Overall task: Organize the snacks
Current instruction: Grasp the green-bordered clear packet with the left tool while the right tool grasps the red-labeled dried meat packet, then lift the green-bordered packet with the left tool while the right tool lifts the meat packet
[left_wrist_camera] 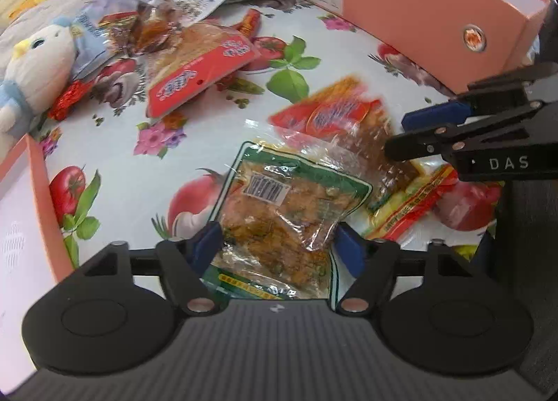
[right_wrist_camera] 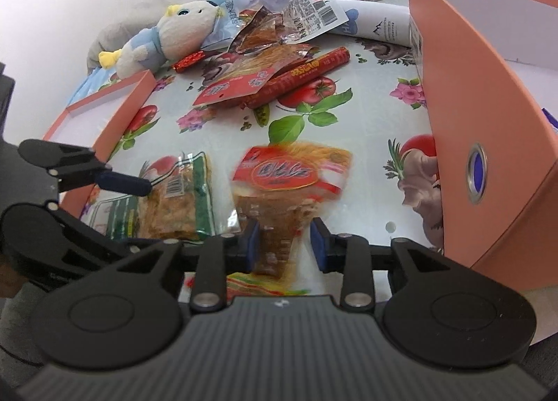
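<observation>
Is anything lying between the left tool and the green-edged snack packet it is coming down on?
Nothing visible. The left tool straddles the green-edged packet directly, fingers on either side. The red-labelled packet overlaps only the green packet's far edge, beyond the fingers.

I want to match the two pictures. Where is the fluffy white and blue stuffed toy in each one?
Left wrist view: the white and blue plush toy lies at the far left edge.
Right wrist view: it lies upper left of centre.
Shared landmark: the clear green-edged snack packet, low centre in the left view, lower left in the right.
</observation>
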`<move>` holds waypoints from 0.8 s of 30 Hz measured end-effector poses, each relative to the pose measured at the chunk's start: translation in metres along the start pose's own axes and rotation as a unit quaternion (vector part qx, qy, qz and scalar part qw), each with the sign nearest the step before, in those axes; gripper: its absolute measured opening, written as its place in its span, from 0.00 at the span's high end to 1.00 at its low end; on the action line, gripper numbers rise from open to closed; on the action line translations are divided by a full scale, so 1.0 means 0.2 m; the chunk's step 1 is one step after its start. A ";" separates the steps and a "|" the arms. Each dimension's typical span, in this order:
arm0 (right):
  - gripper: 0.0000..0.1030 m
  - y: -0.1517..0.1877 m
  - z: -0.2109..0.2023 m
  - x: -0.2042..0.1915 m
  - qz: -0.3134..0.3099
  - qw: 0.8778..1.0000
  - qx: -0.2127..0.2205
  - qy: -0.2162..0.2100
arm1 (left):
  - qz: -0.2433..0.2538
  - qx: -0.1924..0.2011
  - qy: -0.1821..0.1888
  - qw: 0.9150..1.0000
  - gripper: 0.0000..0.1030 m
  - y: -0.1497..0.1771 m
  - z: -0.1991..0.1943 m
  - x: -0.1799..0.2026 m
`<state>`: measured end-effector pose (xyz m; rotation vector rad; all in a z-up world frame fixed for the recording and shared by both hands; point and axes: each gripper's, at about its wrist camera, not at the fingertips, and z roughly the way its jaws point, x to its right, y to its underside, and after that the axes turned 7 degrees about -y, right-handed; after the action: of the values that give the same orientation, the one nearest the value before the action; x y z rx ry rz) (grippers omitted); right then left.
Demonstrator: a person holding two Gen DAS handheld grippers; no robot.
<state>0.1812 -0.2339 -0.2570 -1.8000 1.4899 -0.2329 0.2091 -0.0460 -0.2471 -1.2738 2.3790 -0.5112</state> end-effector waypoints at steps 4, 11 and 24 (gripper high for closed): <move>0.59 -0.01 0.00 -0.02 -0.003 1.000 0.000 -0.003 | -0.036 0.009 0.001 0.999 0.39 0.02 -0.02 -0.03; 0.24 0.00 0.03 -0.10 -0.029 1.000 -0.007 -0.008 | -0.126 0.018 0.011 0.992 0.48 0.07 -0.05 -0.15; 0.14 0.05 0.18 -0.29 -0.135 0.990 -0.027 0.042 | -0.272 0.029 0.022 0.962 0.50 0.18 -0.09 -0.33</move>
<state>0.1766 -0.1664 -0.2695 -2.0565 1.3156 -0.4100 0.2086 0.0299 -0.2385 -1.9089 2.0071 -0.7649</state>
